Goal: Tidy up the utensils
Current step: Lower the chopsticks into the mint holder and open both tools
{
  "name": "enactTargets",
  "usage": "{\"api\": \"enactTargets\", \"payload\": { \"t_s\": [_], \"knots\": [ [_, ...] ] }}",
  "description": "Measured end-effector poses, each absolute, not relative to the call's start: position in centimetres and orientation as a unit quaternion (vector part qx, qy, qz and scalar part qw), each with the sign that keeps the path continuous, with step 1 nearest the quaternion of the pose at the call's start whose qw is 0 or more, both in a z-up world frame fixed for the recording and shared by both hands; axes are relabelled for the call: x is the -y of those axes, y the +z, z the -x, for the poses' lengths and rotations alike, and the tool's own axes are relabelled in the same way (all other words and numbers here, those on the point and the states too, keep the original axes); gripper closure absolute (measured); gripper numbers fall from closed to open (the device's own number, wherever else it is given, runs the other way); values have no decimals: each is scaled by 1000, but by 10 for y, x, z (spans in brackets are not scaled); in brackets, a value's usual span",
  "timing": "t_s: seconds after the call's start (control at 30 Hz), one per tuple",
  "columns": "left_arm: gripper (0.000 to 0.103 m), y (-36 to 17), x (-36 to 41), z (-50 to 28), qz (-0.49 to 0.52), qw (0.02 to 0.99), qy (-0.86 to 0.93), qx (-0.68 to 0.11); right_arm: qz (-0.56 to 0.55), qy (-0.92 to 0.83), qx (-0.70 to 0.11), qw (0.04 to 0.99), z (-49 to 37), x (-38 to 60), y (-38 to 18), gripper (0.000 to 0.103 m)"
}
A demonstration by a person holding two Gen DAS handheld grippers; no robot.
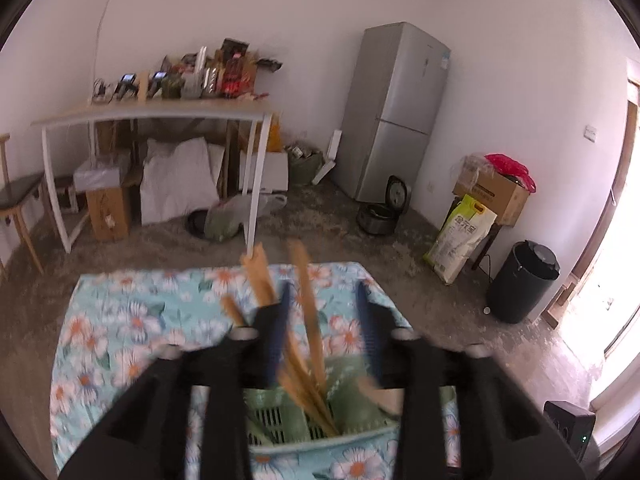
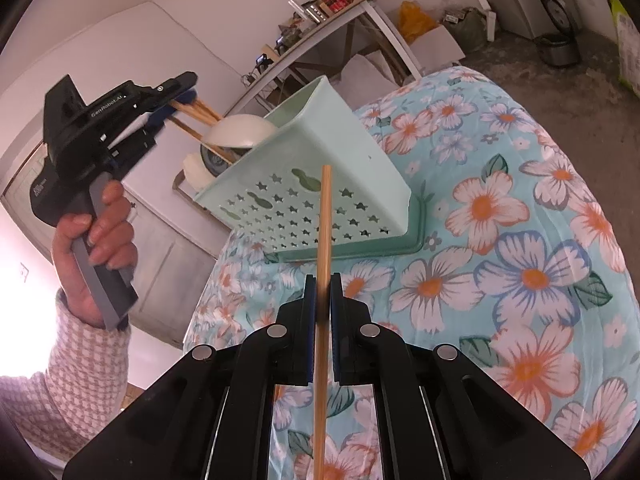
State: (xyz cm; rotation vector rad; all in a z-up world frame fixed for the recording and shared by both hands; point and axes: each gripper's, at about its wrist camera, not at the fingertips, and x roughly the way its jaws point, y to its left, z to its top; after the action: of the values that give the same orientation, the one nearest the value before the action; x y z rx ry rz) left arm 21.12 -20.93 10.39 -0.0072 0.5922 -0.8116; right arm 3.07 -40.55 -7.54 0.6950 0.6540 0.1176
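Over a floral tablecloth (image 2: 520, 240), a mint-green utensil basket (image 2: 312, 184) with star cut-outs, standing in a matching tray. Inside: several wooden chopsticks (image 1: 308, 340) leaning out over the rim, plus a white spoon (image 2: 240, 132) at the far-left end.

Left gripper (image 1: 326, 320) poised above the basket's mouth, blue pads spread apart, chopsticks passing loosely between them with no pad seen pressing. Right gripper (image 2: 322, 292) nearer, jaws clamped on a single chopstick (image 2: 325, 240), stick running upright through the pads, tip across the basket's front wall.

Risks, as a judgement: released chopsticks tipping outward and spilling over the rim; left pads snagging a stick on withdrawal and dragging it out; the held chopstick pivoting in so narrow a pinch, or striking the front wall rather than clearing the rim, nudging the light basket in its tray.
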Motion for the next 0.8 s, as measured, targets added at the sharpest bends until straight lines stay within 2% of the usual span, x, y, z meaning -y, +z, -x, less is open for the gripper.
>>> {"api": "enactTargets", "payload": {
  "t_s": [0.03,0.1,0.2,0.4,0.6,0.8],
  "knots": [
    [56,103,206,-209,7,878,-387,-283,-333,57,-315,887,-30,405,-74,98],
    [36,102,196,-202,8,882,-381,-279,-330,57,-314,889,-30,404,-71,98],
    [25,97,174,-188,19,885,-378,-271,-321,58,-309,893,-30,403,-64,98],
    [10,69,130,-163,46,885,-362,-289,-311,63,-310,896,-34,397,-57,98],
    [9,-10,103,-144,15,870,-312,-382,-285,64,-309,905,-41,395,-42,98],
    [9,-68,89,-133,15,851,-282,-443,-249,41,-287,924,-60,412,-6,98]
  ]
}}
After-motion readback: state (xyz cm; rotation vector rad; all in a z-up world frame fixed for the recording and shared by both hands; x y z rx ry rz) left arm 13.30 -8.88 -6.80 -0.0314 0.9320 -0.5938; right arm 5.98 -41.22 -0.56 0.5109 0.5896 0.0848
